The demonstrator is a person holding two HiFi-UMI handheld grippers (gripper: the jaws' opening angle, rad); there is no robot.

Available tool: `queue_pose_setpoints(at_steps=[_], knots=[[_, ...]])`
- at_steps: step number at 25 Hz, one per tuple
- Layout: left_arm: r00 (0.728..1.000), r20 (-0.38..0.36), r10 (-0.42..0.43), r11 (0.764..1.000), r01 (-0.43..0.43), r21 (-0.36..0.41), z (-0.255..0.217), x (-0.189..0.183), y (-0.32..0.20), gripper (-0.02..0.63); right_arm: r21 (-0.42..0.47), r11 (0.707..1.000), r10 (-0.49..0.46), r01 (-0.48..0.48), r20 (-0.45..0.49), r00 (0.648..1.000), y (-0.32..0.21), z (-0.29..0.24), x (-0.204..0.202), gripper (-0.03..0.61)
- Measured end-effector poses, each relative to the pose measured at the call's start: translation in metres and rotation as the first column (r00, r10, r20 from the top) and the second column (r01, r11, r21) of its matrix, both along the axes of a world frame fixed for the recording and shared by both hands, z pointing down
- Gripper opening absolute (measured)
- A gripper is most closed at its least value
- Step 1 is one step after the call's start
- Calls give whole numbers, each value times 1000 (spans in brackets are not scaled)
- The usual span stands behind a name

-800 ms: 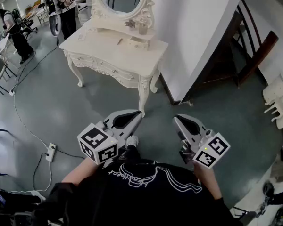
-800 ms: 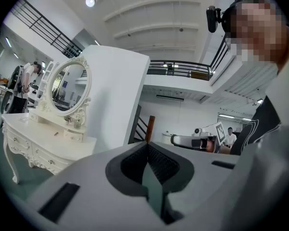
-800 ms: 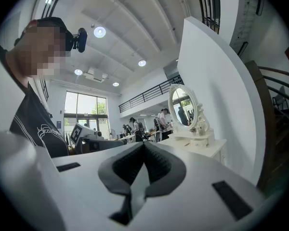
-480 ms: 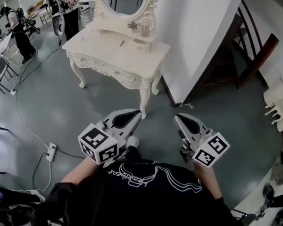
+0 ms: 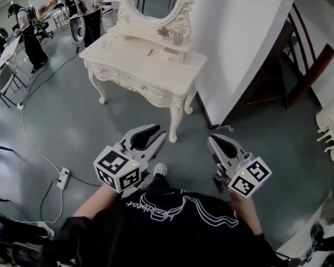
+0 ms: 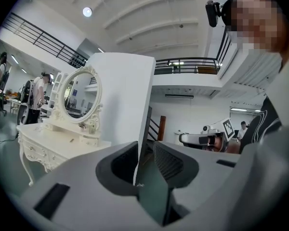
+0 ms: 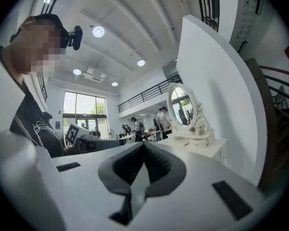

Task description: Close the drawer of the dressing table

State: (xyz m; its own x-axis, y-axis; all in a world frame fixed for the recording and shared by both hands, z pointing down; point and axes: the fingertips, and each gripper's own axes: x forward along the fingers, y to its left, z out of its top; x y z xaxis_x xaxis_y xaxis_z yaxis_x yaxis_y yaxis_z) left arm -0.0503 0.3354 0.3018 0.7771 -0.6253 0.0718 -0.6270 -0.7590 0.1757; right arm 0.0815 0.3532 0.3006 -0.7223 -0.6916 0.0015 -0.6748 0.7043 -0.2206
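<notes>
Nothing legible anywhere. White script across the near black shirt [image 5: 156, 203], upside down, too warped to read. Only black-and-white square patterns on the left marker cube [image 5: 118, 170] and right marker cube [image 5: 250, 177], no letters.

Large lab hall: railed mezzanine [image 6: 183, 64], floor power strip [image 5: 63, 178], other people [image 5: 29, 35].

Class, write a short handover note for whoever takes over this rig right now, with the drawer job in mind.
Left tool: open, empty.
Right tool: shut, empty.
Both are held near the body, well short of the dressing table, which stands ahead against the white wall.
Drawer: too far to tell whether it is open.
Done: nothing visible.
Left: walk up, find the drawer, push it shut.
</notes>
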Motion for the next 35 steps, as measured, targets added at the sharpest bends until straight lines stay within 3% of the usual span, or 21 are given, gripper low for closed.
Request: queue_pose_setpoints(at_steps=[4, 10, 18, 35], knots=[[999, 6, -32, 999, 32, -16, 9, -6, -15, 163, -12, 1000, -16, 16, -3, 1000, -13, 3, -5, 5], [998, 11, -69, 997, 69, -25, 18, -14, -48, 206, -35, 999, -18, 18, -1, 1000, -41, 14, -8, 5], [998, 8, -63, 997, 63, -54, 31, -17, -112, 209, -50, 999, 8, -8, -12, 1000, -98, 23, -3, 5], [1000, 26, 14, 990, -10, -142, 59, -27, -318, 209, -152, 986, 62, -65, -27, 998, -295, 47, -22, 5]])
